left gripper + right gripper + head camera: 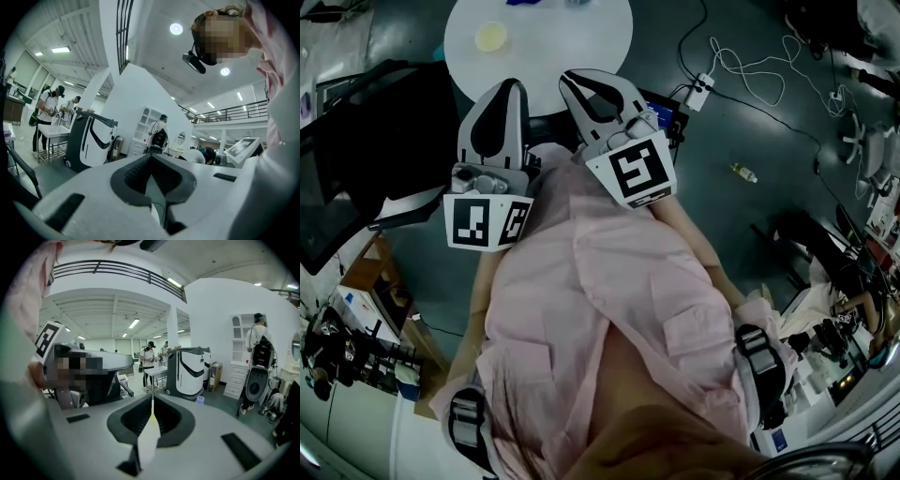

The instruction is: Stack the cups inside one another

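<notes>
- Pale yellow and seen from above, the one cup (pixel 491 37) I can pick out stands on the round white tabletop (pixel 581 42). It sits toward the tabletop's left edge, well apart from both tools.
- Left hand-held gripper (pixel 512 86) has its jaws together with nothing between them. It is held by the person's chest, short of the tabletop's near edge.
- Right hand-held gripper (pixel 570 77) is the same: jaws pressed together, empty, just beside the left one.
- Stacking has not begun, as I judge it.
- To do it well, open one pair of jaws before reaching and come at the cup's wall from the side. Pinch lightly so a thin cup does not buckle, keep it upright, and lower it straight into its partner.
- Other cups are hard to find. A blue shape (pixel 523 2) at the tabletop's far edge is cut off by the frame, so I cannot say what it is.
- Neither gripper view shows the cup, only the room beyond.
</notes>
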Motion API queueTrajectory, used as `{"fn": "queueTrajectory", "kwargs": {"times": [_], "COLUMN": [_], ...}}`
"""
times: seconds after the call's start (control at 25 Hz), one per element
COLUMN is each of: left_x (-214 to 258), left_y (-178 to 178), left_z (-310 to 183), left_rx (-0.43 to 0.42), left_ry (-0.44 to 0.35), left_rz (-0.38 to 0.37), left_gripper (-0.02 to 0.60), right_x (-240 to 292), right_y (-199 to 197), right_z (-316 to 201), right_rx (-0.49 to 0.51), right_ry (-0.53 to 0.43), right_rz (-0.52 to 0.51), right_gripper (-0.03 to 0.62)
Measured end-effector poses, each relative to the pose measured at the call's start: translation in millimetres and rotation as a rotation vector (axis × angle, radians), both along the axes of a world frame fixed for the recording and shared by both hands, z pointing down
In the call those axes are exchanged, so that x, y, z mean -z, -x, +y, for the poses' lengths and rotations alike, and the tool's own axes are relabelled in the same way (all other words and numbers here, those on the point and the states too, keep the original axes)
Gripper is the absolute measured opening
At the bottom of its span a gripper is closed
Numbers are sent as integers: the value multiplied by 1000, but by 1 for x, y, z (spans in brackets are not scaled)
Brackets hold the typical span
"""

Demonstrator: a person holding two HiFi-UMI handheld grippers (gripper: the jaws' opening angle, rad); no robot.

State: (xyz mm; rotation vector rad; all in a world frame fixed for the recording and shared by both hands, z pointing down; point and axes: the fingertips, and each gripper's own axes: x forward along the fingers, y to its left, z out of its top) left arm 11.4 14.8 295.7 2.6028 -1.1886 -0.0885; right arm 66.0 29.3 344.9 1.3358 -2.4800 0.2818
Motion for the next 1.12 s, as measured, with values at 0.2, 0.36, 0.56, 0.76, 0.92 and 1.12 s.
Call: {"fn": "queueTrajectory", "kwargs": {"times": [0.2, 0.36, 0.56, 0.76, 0.92, 1.12], "left_x": [0, -1, -1, 1, 0, -2], "left_y": [1, 0, 0, 0, 1, 5], "left_z": [1, 2, 4, 6, 9, 9], "left_rx": [8, 10, 14, 19, 25, 38], "left_ry": [-4, -3, -6, -6, -1, -5], "left_rz": [1, 1, 2, 4, 9, 19], "left_gripper": [15, 15, 15, 15, 15, 15], "right_x": [0, -1, 0, 1, 0, -3], "right_y": [1, -2, -3, -3, -3, -2], "right_z": [0, 1, 2, 3, 5, 6], "right_rx": [4, 2, 3, 6, 9, 12], "right_ry": [-5, -4, -5, -7, -7, -4], "right_rz": [-3, -2, -1, 0, 1, 6], "right_gripper": [37, 37, 37, 37, 37, 37]}}
